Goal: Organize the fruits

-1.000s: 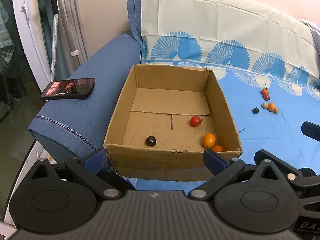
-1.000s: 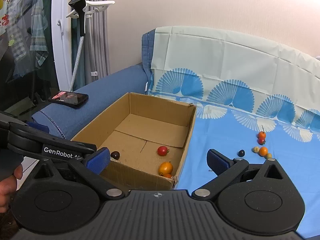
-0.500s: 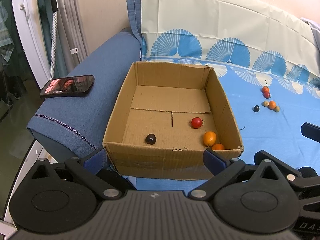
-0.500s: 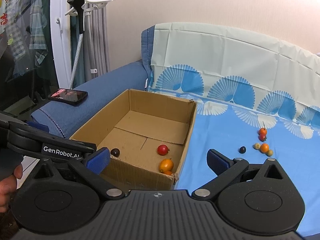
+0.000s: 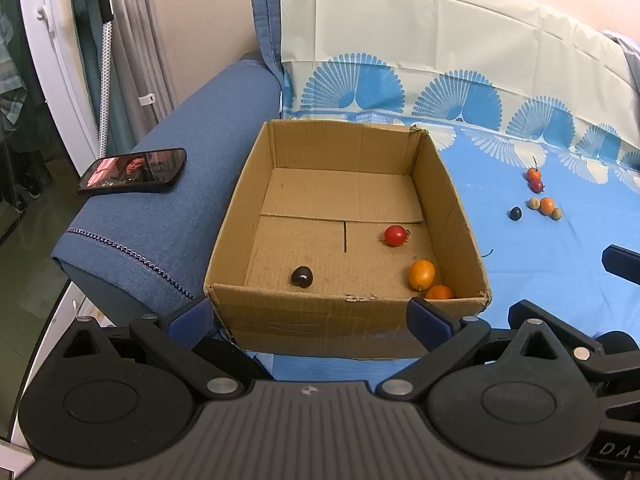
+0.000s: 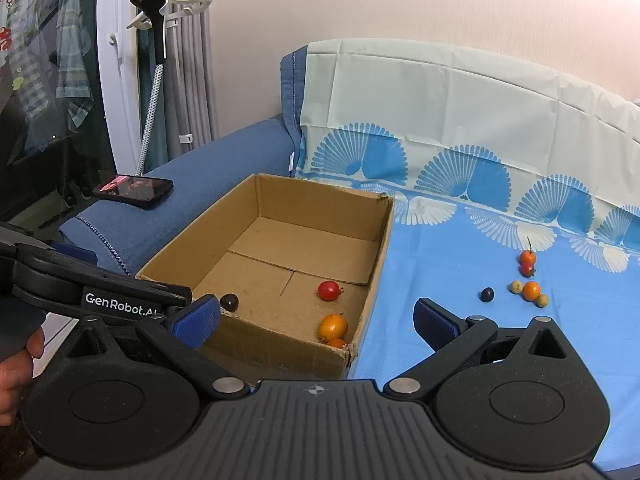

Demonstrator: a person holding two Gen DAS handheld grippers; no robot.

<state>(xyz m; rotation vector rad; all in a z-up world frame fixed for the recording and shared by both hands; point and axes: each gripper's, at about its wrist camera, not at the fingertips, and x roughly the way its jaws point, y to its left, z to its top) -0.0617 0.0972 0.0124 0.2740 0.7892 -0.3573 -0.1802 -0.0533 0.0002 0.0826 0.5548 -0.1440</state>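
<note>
An open cardboard box (image 5: pixel 240 216) (image 6: pixel 376 248) sits on a blue cloth. Inside lie a red tomato (image 5: pixel 395 235) (image 6: pixel 329 290), an orange kumquat (image 5: pixel 421 274) (image 6: pixel 333 327), a second orange fruit (image 5: pixel 439 292) in the near corner and a dark grape (image 5: pixel 302 276) (image 6: pixel 229 301). Several small fruits (image 5: pixel 540 200) (image 6: pixel 528 280) lie on the cloth to the right, with a dark grape (image 5: pixel 515 213) (image 6: pixel 487 294) nearest the box. My left gripper (image 5: pixel 308 316) is open and empty at the box's near wall. My right gripper (image 6: pixel 316 318) is open and empty, above the box's near right corner.
A phone (image 5: pixel 134 170) (image 6: pixel 134 191) lies on the blue sofa arm (image 5: pixel 168 200) left of the box. A garment steamer pole (image 6: pixel 154 80) and curtains stand at the far left. The patterned cloth (image 6: pixel 460 240) runs up the backrest.
Both views have drawn back and up slightly; the box and fruits sit a little lower and farther. No fruit moved and both grippers stay open.
</note>
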